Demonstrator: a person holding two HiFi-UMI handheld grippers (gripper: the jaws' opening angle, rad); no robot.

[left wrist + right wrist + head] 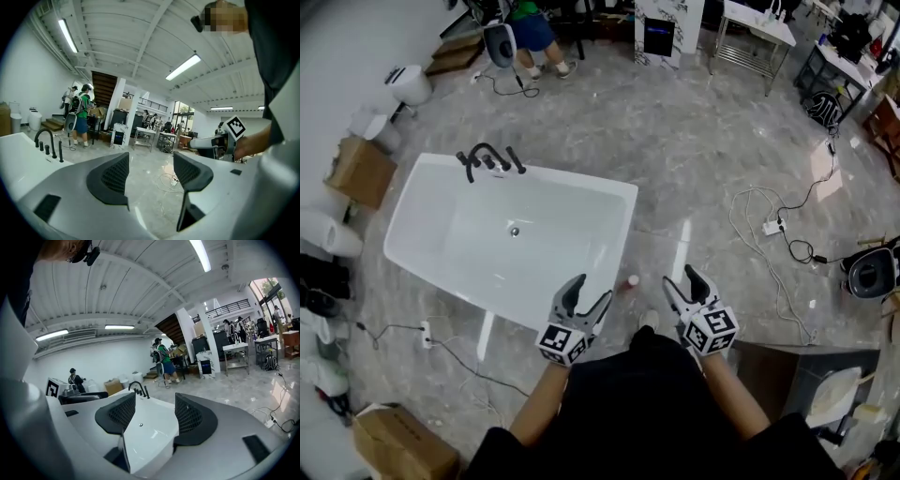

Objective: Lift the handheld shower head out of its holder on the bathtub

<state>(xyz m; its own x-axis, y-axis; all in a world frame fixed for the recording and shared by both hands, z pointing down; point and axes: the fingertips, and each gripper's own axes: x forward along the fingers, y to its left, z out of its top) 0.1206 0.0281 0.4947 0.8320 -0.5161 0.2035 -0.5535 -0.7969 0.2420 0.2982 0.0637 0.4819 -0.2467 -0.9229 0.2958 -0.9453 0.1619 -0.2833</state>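
Note:
A white bathtub [600, 202] stands on the marble floor. On its far rim is a black faucet set [486, 157], and the slim black handheld shower head [517, 160] stands upright in its holder at the set's right end. My left gripper [588, 298] and right gripper [684, 286] hover side by side off the tub's near right corner, far from the faucet. Both are open and hold nothing. The left gripper view shows the open left gripper [150, 176] with the faucet set [47, 143] far left. The right gripper [152, 416] looks over the tub [150, 432] towards the shower head [146, 391].
A small red-capped bottle [631, 281] lies on the floor by the tub's near corner. Cables and a power strip [772, 226] trail at right, another strip [426, 334] at left. Cardboard boxes [361, 171] stand by the left wall. A person [530, 33] stands at the back.

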